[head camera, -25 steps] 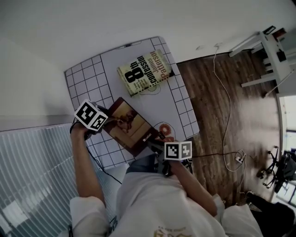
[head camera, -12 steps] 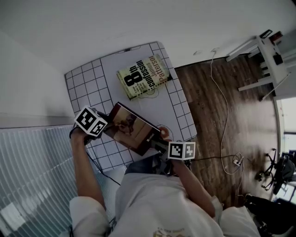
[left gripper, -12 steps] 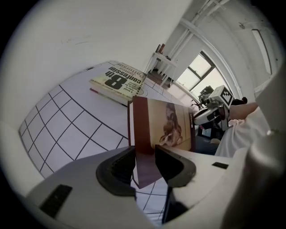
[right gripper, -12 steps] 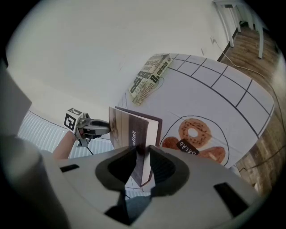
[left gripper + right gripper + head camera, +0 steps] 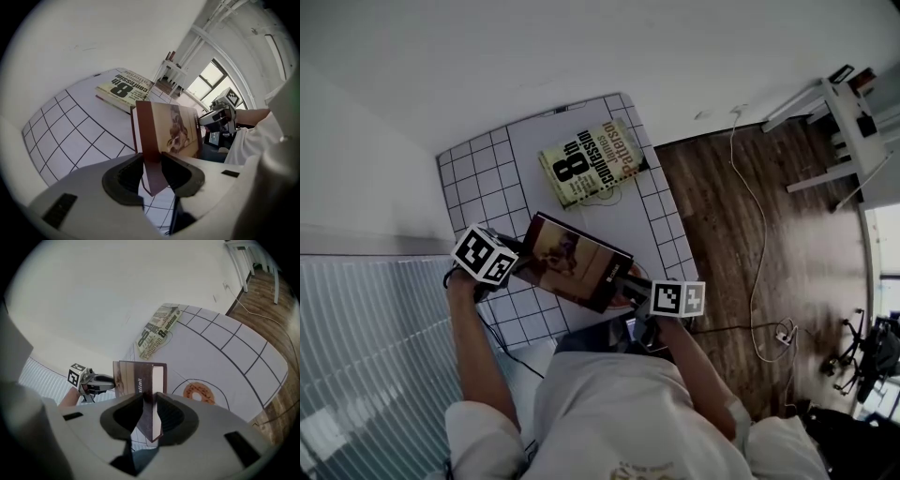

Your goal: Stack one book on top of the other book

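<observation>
Two books: a brown book (image 5: 572,262) is held up between the grippers, and a pale book (image 5: 589,161) with a large 8 on its cover lies flat on the gridded table mat (image 5: 478,169).
Brown book's place: over the near half of the mat, apparently clear of the surface, with its cover tilted up toward the head camera.
Left gripper (image 5: 517,253): its jaws have just been closing and now pinch one end of the brown book, set narrow across its thickness.
Right gripper (image 5: 628,279): clamped on the opposite end, its jaws just as narrow on the book's edge.
Key relation: the pale book sits beyond the brown book, farther from the person and toward the wall, well apart from it. Neither gripper is clearly the nearer.
Long axes: the brown book runs from gripper to gripper and slants down to the right in the head view. The pale book slants up to the right, so the carry likely calls for a slight turn as well as forward travel.
Count: two books, two grippers, one mat and one orange ring mark (image 5: 199,393) printed on the mat beneath the brown book.
</observation>
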Demonstrator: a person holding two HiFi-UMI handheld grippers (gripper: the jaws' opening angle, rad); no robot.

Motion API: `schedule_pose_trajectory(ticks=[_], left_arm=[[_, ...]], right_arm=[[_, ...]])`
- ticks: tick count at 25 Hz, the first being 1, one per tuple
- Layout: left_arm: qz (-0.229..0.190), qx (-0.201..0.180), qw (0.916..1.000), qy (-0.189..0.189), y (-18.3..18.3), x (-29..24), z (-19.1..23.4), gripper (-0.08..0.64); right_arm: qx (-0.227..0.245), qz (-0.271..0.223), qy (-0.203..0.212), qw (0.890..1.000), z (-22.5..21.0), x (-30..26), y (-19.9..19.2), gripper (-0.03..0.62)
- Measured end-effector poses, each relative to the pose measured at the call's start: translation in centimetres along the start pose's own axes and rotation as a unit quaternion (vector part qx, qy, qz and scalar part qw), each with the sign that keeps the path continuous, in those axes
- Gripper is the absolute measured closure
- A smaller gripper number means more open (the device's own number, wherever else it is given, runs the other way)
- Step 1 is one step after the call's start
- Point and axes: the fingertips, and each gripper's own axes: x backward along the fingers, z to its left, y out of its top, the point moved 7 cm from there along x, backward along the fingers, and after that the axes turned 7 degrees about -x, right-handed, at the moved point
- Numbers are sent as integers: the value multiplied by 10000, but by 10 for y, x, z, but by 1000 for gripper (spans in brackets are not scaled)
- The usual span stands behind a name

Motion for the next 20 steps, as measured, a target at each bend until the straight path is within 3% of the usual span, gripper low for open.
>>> schedule_pose_trajectory(ticks=[20], left_arm=[[-600,1206,9907,207,2,-10,-33,443]], right_arm=[[563,411,314,9971,-8,13,89,496]])
